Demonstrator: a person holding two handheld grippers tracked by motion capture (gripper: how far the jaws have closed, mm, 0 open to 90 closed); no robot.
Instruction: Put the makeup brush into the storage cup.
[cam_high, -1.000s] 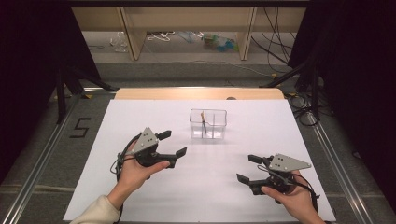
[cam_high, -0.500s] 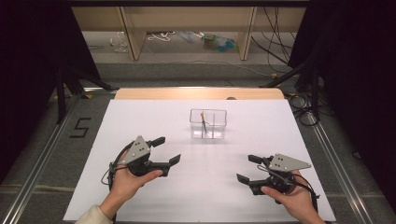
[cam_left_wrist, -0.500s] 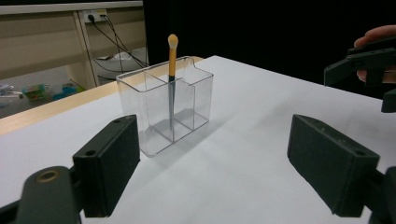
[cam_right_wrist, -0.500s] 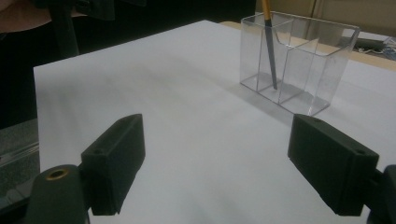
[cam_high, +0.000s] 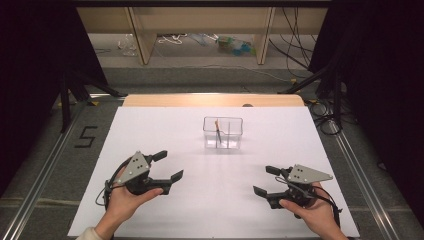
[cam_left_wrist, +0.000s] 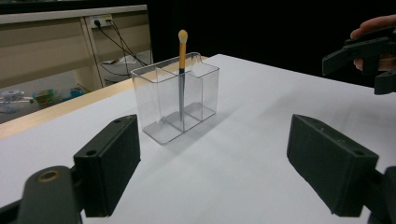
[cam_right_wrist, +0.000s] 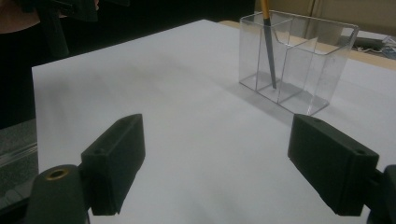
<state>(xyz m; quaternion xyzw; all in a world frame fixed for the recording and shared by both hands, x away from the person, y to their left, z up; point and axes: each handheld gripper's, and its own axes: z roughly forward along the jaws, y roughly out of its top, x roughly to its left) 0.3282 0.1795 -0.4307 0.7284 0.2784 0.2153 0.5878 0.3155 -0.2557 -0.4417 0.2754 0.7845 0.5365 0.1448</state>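
Left tool (cam_high: 162, 167) and right tool (cam_high: 268, 181): jaws wide apart, both empty, near the worktop's (cam_high: 280, 135) front corners. Brush (cam_high: 218, 131) stands in the clear divided holder (cam_high: 223, 134), toward the far edge. Risk: the light holder may tip if a jaw strikes its wall.

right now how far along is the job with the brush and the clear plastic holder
Done, by the look of it: the slim grey brush with the orange tip stands in one compartment of the clear two-compartment plastic holder. In hand: nothing; the left gripper and the right gripper are both open and empty, near the table's front edge, apart from the holder. Left: nothing visible on the white table to add.
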